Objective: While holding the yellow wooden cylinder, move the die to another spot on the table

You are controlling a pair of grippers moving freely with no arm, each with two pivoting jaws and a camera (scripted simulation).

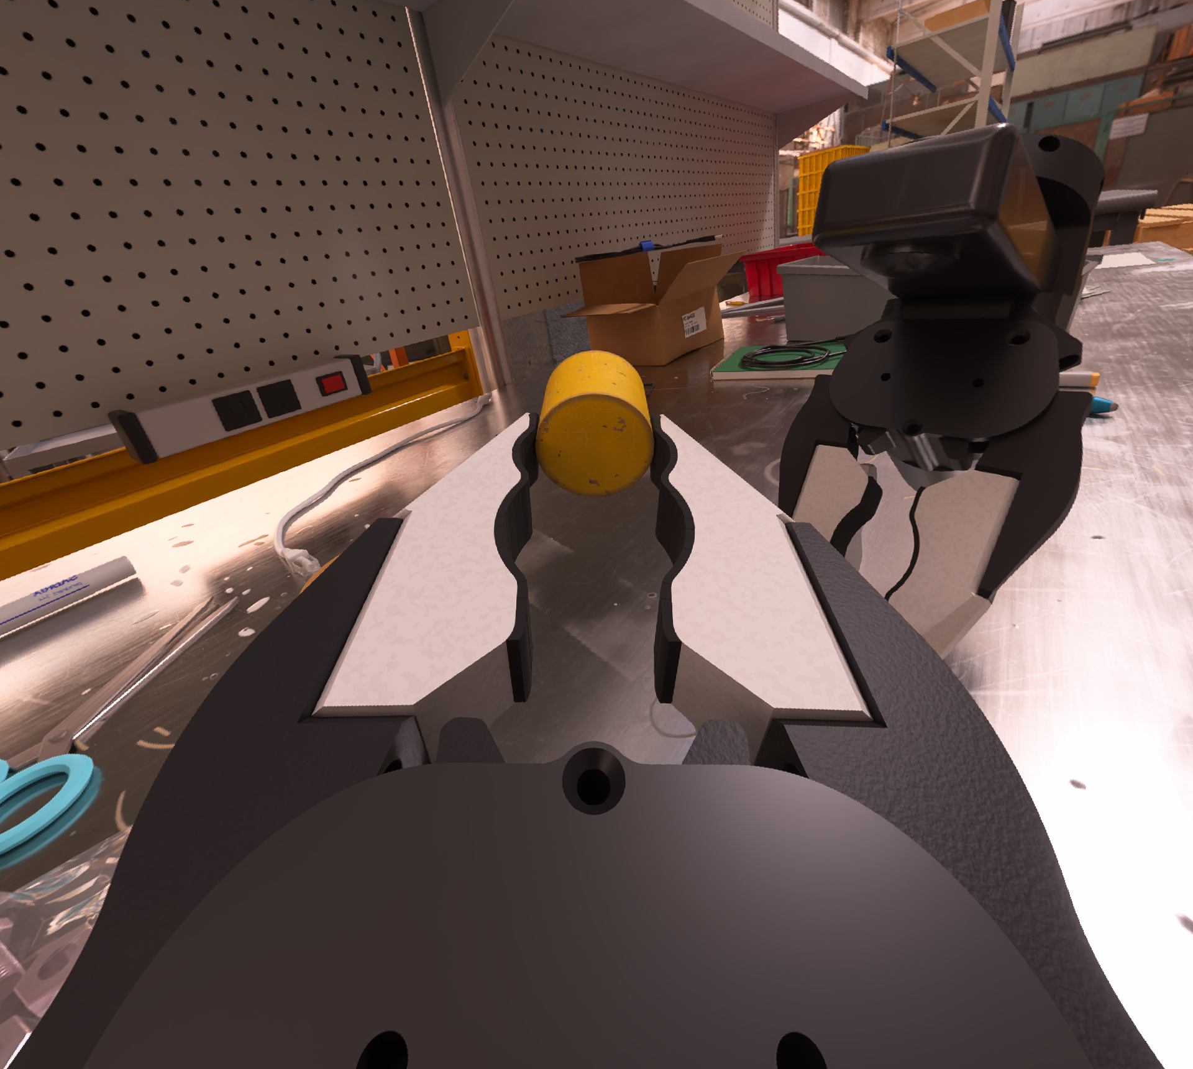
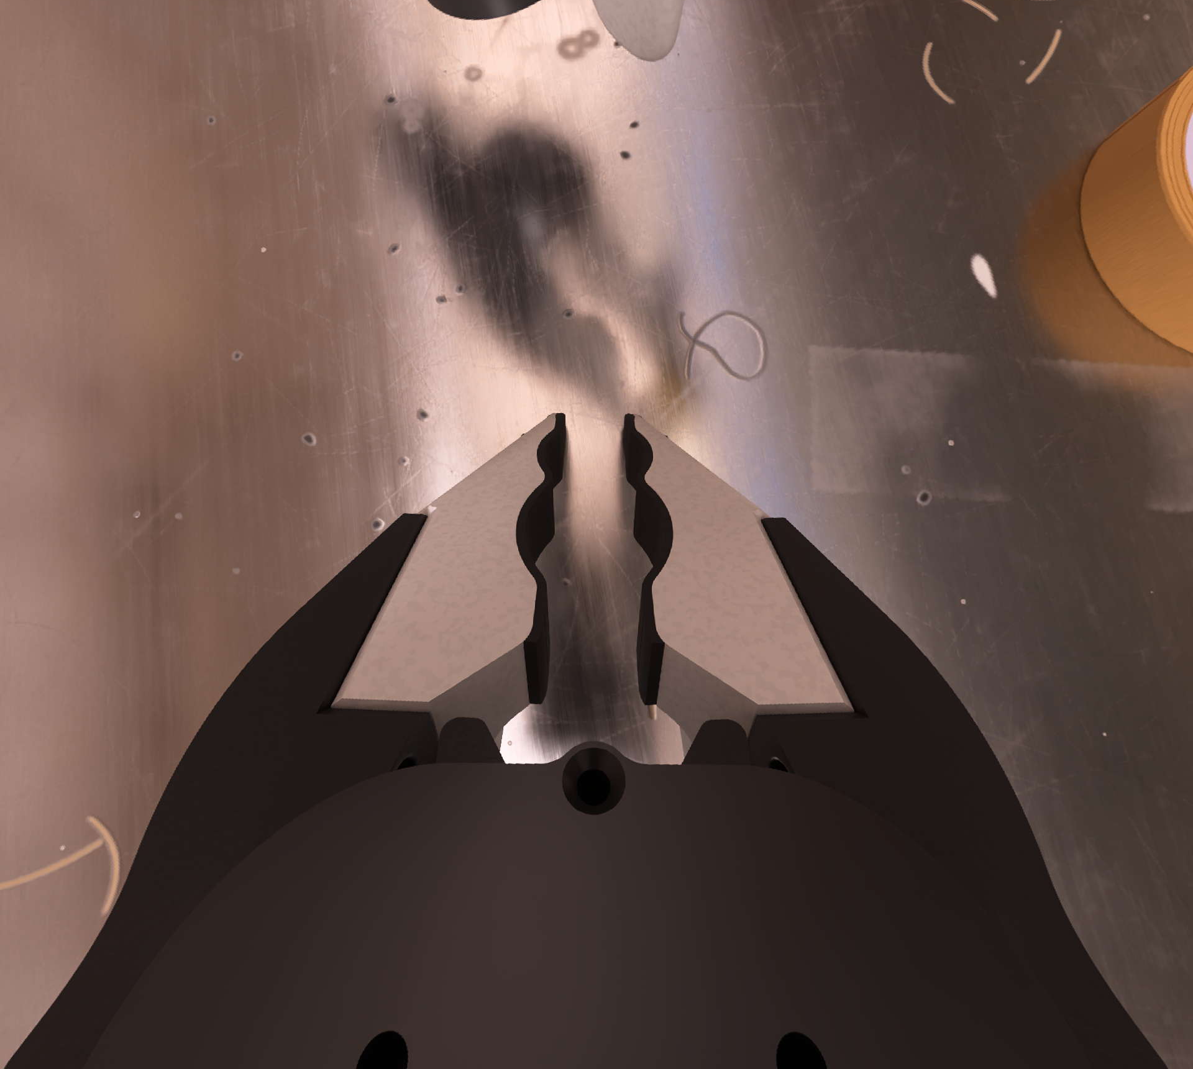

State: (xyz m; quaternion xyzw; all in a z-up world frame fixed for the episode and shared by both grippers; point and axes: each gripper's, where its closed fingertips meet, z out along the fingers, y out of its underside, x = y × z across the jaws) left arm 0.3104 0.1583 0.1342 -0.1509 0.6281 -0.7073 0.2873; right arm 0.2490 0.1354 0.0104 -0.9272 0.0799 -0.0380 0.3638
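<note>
- Steel workbench under pegboard.
- Our left gripper pinches the yellow wooden cylinder, raised off the bench.
- Our right gripper, beside the cylinder, points down; jaws slightly parted, empty.
- Die unseen; next we must locate it.
</note>
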